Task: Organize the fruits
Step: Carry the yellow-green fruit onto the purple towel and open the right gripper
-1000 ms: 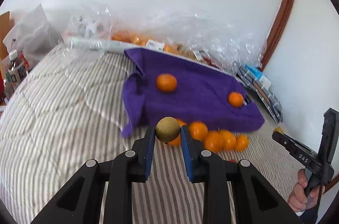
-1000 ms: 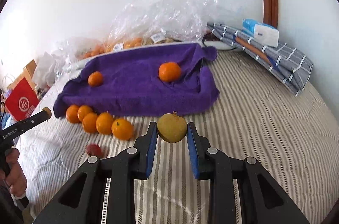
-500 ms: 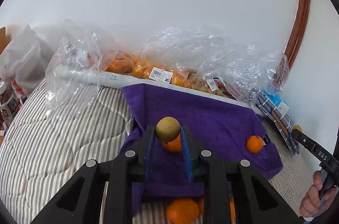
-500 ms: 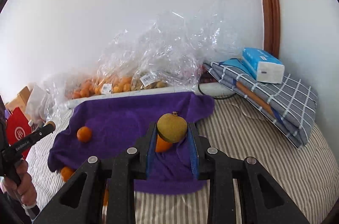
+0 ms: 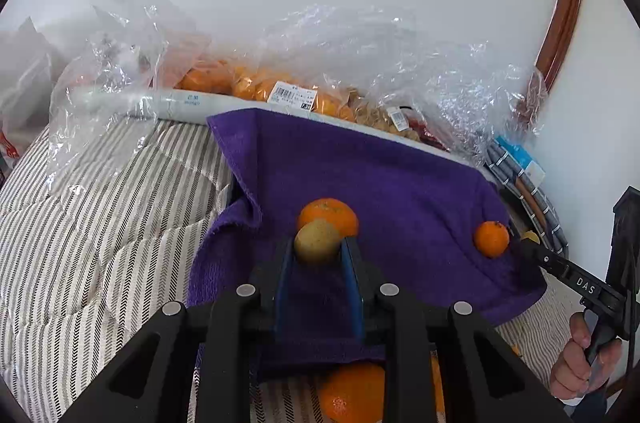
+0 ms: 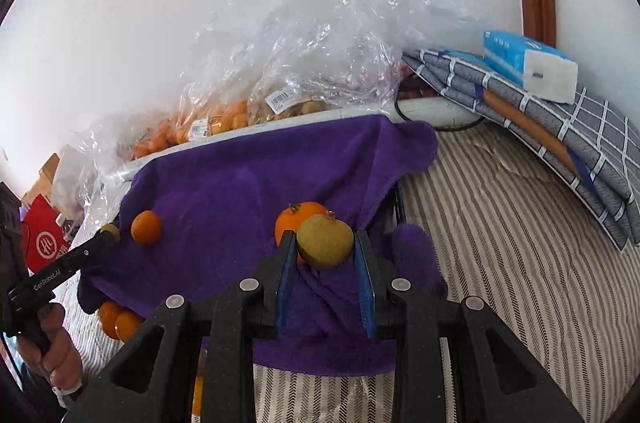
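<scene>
A striped bed (image 6: 500, 243) is carrying a purple towel (image 5: 380, 183) below a white wall. Nearest, the left tool (image 5: 318, 255) is clenching a small yellowish fruit (image 5: 317, 241) and the right tool (image 6: 325, 243) a larger yellow-green fruit (image 6: 325, 240), each hanging just in front of an orange (image 5: 334, 213) on the towel; farther back, bagged fruit (image 6: 224, 119) is lying against the wall. To place them well, I would be lowering each fruit until it is resting on the cloth beside the orange before easing the fingers apart, lest it roll off.
</scene>
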The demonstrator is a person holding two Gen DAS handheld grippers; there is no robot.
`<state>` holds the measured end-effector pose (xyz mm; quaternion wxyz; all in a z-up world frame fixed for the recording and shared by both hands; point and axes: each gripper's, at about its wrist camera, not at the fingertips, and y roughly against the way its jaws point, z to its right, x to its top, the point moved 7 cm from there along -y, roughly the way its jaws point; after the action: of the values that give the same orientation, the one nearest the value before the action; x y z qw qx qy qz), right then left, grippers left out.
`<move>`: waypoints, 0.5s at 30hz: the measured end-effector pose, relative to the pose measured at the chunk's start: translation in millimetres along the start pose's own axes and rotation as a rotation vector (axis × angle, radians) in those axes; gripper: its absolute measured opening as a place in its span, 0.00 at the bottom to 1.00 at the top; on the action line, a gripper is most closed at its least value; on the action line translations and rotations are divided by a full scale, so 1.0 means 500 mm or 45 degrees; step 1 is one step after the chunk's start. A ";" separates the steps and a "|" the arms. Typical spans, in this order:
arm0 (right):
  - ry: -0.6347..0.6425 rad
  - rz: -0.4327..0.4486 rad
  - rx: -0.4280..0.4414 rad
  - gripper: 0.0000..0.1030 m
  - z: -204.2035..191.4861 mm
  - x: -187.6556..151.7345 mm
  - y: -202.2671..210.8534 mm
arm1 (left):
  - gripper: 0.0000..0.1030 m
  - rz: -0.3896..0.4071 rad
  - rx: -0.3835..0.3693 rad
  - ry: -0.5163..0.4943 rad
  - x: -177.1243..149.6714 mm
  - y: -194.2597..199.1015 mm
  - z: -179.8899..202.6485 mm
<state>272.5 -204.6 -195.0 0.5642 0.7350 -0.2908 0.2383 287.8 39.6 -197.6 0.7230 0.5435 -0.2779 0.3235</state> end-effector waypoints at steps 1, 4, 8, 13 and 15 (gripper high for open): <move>0.001 -0.007 -0.006 0.27 0.001 -0.003 -0.004 | 0.23 -0.006 0.014 -0.003 -0.002 -0.003 -0.001; 0.002 -0.030 -0.005 0.27 0.001 -0.007 -0.013 | 0.23 -0.019 0.026 0.014 -0.006 -0.011 -0.007; 0.004 -0.025 0.018 0.27 -0.003 -0.008 -0.013 | 0.23 -0.026 0.041 0.009 -0.012 -0.016 -0.008; 0.046 -0.038 0.018 0.27 -0.016 -0.016 -0.022 | 0.23 -0.020 0.041 0.017 -0.014 -0.014 -0.006; 0.057 -0.054 0.021 0.27 -0.021 -0.020 -0.027 | 0.23 -0.016 0.048 0.015 -0.014 -0.013 -0.005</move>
<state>274.5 -190.2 -208.2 0.5695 0.7400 -0.2606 0.2451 288.4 39.7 -207.6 0.7164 0.5568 -0.2641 0.3272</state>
